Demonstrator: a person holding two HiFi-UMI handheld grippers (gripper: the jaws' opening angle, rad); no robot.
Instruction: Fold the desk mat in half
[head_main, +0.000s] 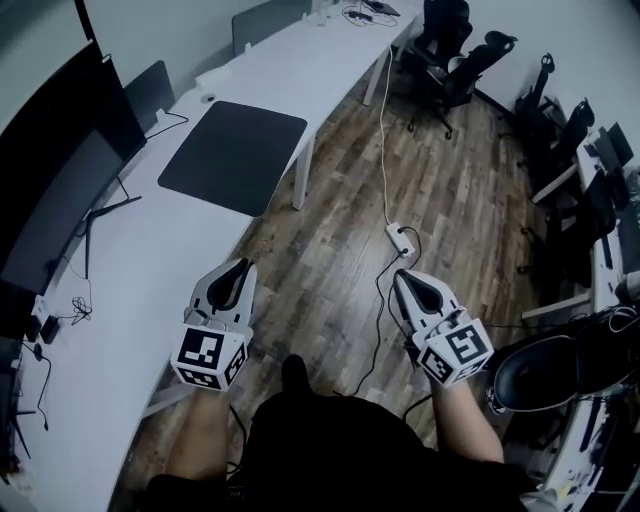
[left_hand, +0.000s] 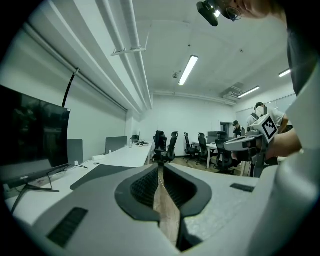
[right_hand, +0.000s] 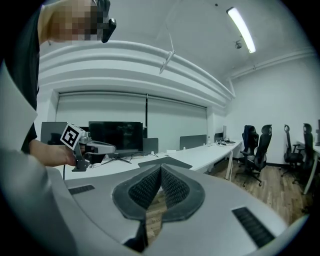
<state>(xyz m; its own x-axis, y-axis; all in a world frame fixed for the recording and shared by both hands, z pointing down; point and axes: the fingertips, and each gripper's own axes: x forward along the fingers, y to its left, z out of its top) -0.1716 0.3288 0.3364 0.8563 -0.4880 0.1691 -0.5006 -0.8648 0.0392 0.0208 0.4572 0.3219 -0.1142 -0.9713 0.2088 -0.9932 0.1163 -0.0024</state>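
Note:
A dark grey desk mat (head_main: 233, 155) lies flat and unfolded on the long white desk (head_main: 130, 270), well ahead of both grippers. It also shows as a dark slab in the left gripper view (left_hand: 100, 173) and in the right gripper view (right_hand: 165, 162). My left gripper (head_main: 243, 266) hovers at the desk's near edge, shut and empty. My right gripper (head_main: 401, 275) hangs over the wooden floor to the right of the desk, also shut with nothing in it. The left gripper view looks along its closed jaws (left_hand: 160, 167); the right gripper view does the same (right_hand: 161, 169).
A large black monitor (head_main: 55, 160) stands at the desk's left with cables (head_main: 70, 300) beside it. A power strip (head_main: 400, 238) and its white cord lie on the floor. Black office chairs (head_main: 455, 55) stand at the back and another desk (head_main: 600, 170) at the right.

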